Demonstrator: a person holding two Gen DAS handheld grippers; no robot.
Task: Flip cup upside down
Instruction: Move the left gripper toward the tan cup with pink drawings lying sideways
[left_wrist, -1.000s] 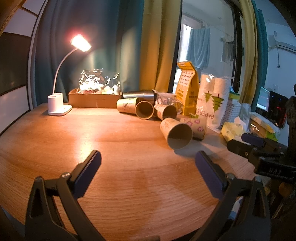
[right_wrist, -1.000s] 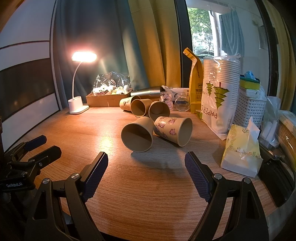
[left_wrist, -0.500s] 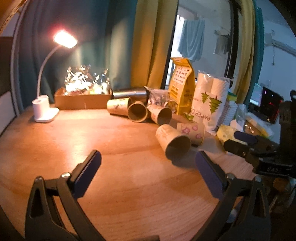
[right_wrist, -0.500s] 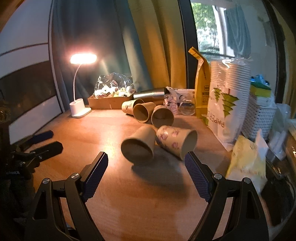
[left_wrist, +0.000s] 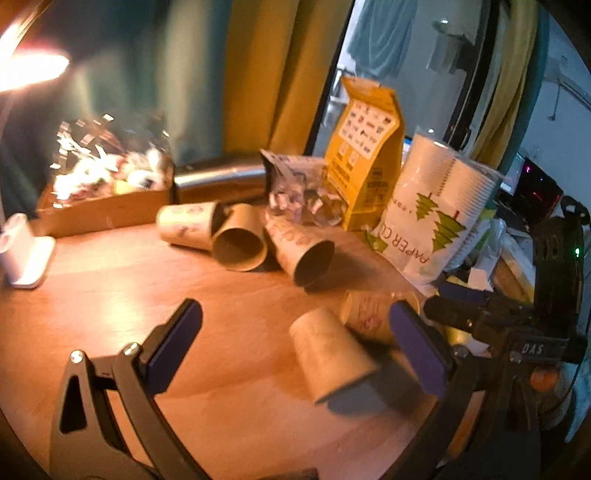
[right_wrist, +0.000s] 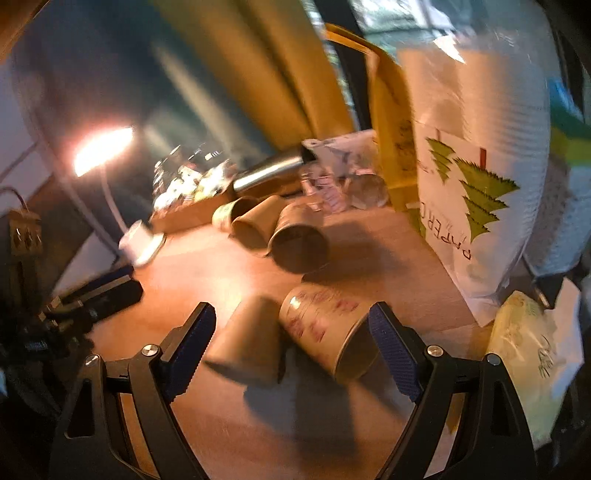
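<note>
Several paper cups lie on their sides on the wooden table (left_wrist: 110, 295). A plain brown cup (left_wrist: 332, 358) lies nearest, with a flower-print cup (left_wrist: 369, 314) beside it. My left gripper (left_wrist: 295, 343) is open with the plain cup between its fingers, not touching. My right gripper (right_wrist: 291, 343) is open, its fingers straddling the plain cup (right_wrist: 247, 343) and the flower-print cup (right_wrist: 328, 328). The right gripper's fingers show at right in the left wrist view (left_wrist: 465, 306); the left gripper shows at left in the right wrist view (right_wrist: 96, 291). Three more cups (left_wrist: 240, 240) lie further back.
A lit desk lamp (left_wrist: 22, 251) stands at the left. A cardboard tray of sweets (left_wrist: 103, 199), a steel flask (left_wrist: 218, 177), a yellow bag (left_wrist: 369, 162) and a sleeve of white paper cups (left_wrist: 436, 206) line the back. A yellowish packet (right_wrist: 524, 354) lies at right.
Both grippers have moved forward and down toward the two nearest cups, which now lie between their open fingers. The views are tilted and motion-blurred.
</note>
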